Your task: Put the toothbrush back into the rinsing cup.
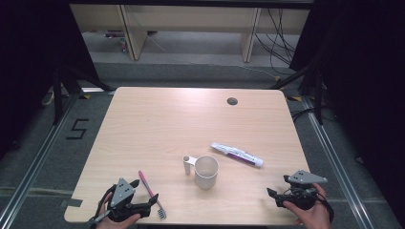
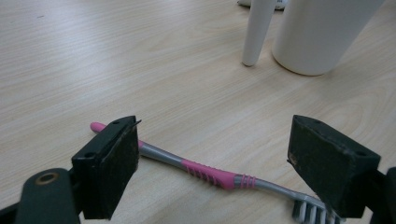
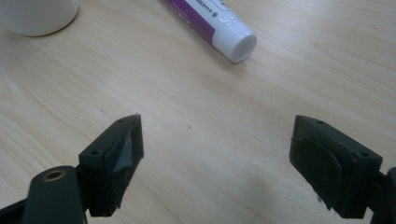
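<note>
The white cup (image 1: 206, 171) is standing upright near the middle of the table (image 1: 157, 119), with its white handle post (image 1: 186, 165) sticking down to the tabletop just beside it on the left. In your left gripper view the cup and post are sitting beyond the jaws, well apart from them. The toothpaste tube (image 1: 237, 154) is lying flat to the right of the cup, cap end pointing toward the right side. A round cable hole (image 1: 232, 101) is sitting near the far edge.

The pink and grey toothbrush (image 1: 151, 193) is lying flat near the front left edge, bristle head toward you. Nothing is lying between it and the jaws of your left gripper (image 1: 150, 204).

You are holding your left gripper low over the toothbrush with its jaws standing wide apart. In your left gripper view the handle (image 2: 210, 173) is running across the gap between the pads; neither pad is pressing on it, though the bristle end is disappearing behind the right jaw.

You are holding your right gripper (image 1: 274, 196) at the front right edge, jaws wide apart and gripping nothing. Bare tabletop is lying between its pads, and the tube's cap (image 3: 237, 43) is lying ahead of them, apart.
</note>
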Demonstrator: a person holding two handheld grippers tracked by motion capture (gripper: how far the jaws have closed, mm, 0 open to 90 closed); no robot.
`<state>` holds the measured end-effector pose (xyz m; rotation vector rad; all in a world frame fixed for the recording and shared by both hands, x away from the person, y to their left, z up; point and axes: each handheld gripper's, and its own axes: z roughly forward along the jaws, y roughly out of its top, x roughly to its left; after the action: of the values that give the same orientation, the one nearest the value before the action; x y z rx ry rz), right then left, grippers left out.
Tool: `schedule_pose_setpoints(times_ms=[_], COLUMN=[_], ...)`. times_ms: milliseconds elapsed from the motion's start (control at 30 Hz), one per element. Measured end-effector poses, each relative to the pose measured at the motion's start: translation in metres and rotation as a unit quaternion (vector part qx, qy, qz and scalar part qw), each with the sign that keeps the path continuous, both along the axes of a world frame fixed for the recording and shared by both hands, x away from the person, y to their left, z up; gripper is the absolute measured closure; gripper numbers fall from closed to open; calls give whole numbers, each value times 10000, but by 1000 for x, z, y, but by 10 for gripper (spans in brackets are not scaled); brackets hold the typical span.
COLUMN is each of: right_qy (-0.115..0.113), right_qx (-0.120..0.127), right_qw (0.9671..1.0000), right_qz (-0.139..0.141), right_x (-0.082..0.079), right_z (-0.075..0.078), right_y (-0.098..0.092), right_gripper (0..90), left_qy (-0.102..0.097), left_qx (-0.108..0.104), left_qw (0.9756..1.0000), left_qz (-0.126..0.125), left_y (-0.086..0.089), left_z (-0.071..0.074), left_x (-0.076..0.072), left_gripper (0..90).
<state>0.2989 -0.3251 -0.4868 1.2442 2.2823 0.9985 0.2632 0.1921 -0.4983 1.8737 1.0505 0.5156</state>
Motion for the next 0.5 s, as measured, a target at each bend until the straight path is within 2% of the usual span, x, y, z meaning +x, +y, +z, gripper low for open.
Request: schedule_pose_setpoints(times_ms=[33,67,100,233,267,300,333,400,433,467,500], right_qy=[104,104,9,45,-61,-61,161,152,126,6,-26], right_qx=[78,78,-16,-17,-144,-144,14,2,-34,-104,-126], right_qw=[9999,9999,10000,10000,9998,9998,9999,9999,9999,9999,9999], right_qz=[-70,-70,-23,74,97,97,-14,0,20,99,57], right_x=[-1,-1,0,1,1,1,-1,-1,0,1,1], right_z=[0,0,0,0,-1,-1,0,-1,-1,-1,-1], right_y=[2,2,0,0,-1,-1,2,2,2,1,1], right_gripper=[185,185,186,186,186,186,186,187,187,188,189], left_qy=[9,9,27,-4,-20,-20,-55,-48,-6,-6,7], left_qx=[-1,-1,46,14,167,167,148,256,273,273,325], left_qw=[10000,10000,10000,9999,9996,9996,9995,9990,9983,9983,9979], left_qz=[-19,-19,-59,-124,-219,-219,-259,-356,-514,-514,-567], left_y=[0,0,0,-1,-1,-1,-1,0,0,0,1], left_z=[0,0,1,1,3,3,4,6,7,7,8], left_x=[0,0,-1,0,-1,-1,0,1,3,3,5], left_gripper=[159,158,157,155,155,155,155,154,154,155,155])
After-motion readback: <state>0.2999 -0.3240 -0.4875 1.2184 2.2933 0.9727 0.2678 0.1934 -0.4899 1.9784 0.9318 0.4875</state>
